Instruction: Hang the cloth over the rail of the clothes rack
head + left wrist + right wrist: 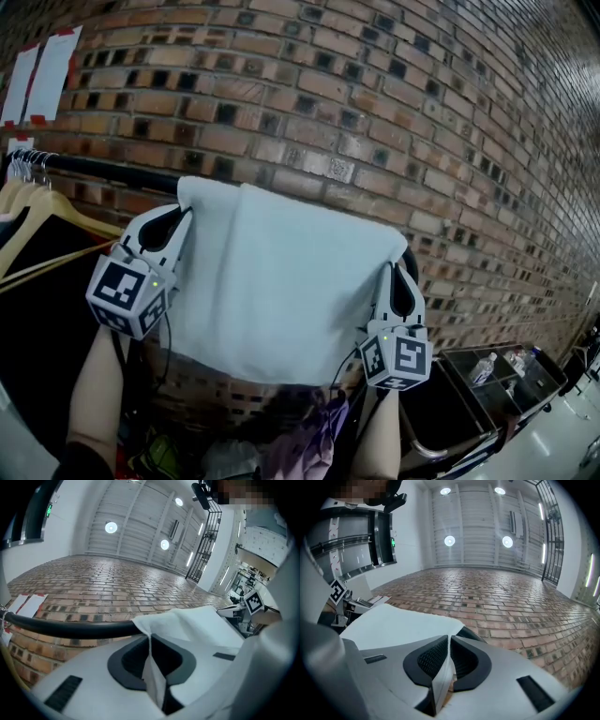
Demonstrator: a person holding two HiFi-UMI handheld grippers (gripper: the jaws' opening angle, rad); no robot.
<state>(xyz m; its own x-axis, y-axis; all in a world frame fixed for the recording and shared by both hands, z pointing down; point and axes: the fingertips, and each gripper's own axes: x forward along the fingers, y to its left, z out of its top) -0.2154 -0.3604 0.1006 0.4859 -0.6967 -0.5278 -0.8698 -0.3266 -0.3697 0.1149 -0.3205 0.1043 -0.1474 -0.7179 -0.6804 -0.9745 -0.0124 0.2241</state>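
Ok so from the head view the white cloth (272, 281) is already draped over the black rail (103, 171) of the clothes rack, hanging down in front of the brick wall (375, 84), with a bunch of wooden hangers (37, 202) bunched at the rail's left end. The left gripper (178, 217) sits at the cloth's upper left corner and the right gripper (403, 272) is at its right edge, a bit lower, both tilted upward. Looking along the left gripper's jaws, they're drawn in narrow with a thin fold of the cloth's edge pinched between the dark pads, and the rail runs right behind the tips with the cloth folded over it. Over in the right gripper view it's the same story: jaws closed down on a fold of cloth, and the rest of the sheet spreads out to the left of them. So I'd say the draping bit is basically done and we're at the let-go step. Next move probably calls for both jaws opening enough to free the fabric, then backing out gently so the cloth doesn't get dragged off the rail or end up lopsided.
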